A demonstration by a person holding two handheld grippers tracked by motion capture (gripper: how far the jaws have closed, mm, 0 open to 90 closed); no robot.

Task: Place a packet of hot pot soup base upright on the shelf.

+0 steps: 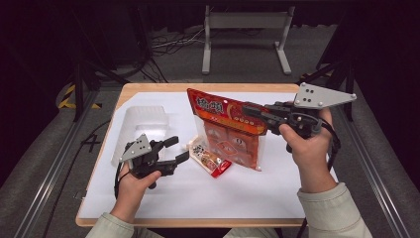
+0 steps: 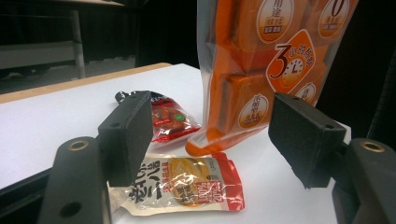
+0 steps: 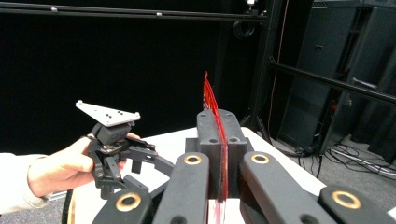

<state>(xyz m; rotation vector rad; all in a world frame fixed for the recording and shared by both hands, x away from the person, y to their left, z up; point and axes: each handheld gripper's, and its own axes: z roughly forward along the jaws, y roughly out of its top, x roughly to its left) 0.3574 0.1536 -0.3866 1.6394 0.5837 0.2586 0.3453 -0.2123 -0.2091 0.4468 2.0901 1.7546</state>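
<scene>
The right gripper (image 1: 250, 110) had its jaws pressed flat together on the top edge of the big orange bag (image 1: 229, 130), pinching it so the bag hung upright with its bottom corner just meeting the white table sheet (image 1: 198, 193). From the right gripper view, the red edge of the bag (image 3: 211, 100) rose thin between the two pads. The left gripper (image 1: 177, 149) sat low to the left with its jaws spread, nothing between them, pointing at two small sachets beside the bag's foot: a clear-and-red sachet (image 2: 184, 182) nearest, a dark red sachet (image 2: 168, 119) behind it. A clear plastic tray (image 1: 141, 124) lay farther left.
</scene>
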